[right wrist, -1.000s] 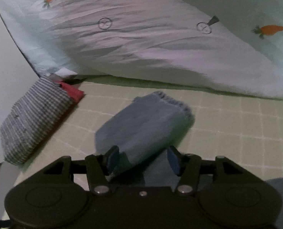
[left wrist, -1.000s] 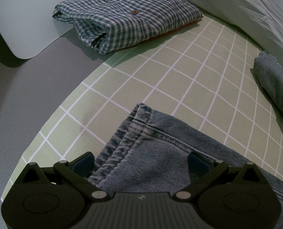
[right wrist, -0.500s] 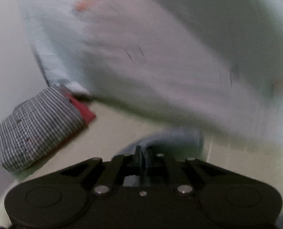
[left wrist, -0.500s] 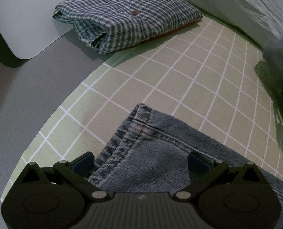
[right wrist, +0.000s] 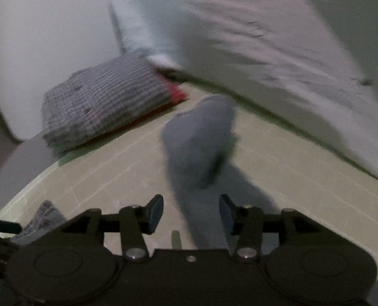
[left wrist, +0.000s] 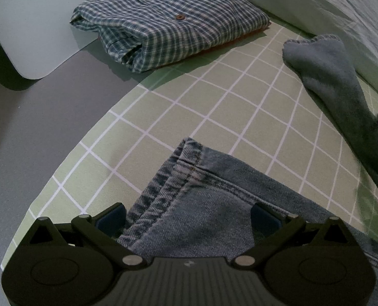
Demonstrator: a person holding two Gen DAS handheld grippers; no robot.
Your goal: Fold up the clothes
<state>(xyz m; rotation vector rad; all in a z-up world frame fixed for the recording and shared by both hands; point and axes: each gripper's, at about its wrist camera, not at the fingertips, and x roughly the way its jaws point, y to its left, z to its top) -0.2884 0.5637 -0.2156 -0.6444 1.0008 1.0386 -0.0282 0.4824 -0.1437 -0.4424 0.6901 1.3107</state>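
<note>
The right gripper (right wrist: 191,210) has just reopened after clenching; its fingers (right wrist: 155,213) now stand apart, released, with the jeans leg (right wrist: 199,142) stretching ahead from between them, laid out farther than a second ago. The left gripper (left wrist: 187,216) is unchanged, jaws spread wide over the jeans' hem (left wrist: 189,163), not pinching it. Beyond lie a folded shirt (left wrist: 173,23) and white quilt (right wrist: 278,46).

Each wrist camera looks steeply down along its gripper, close over the checked sheet (left wrist: 214,107); both views share the folded plaid shirt (left wrist: 173,23) at 11 o'clock.
</note>
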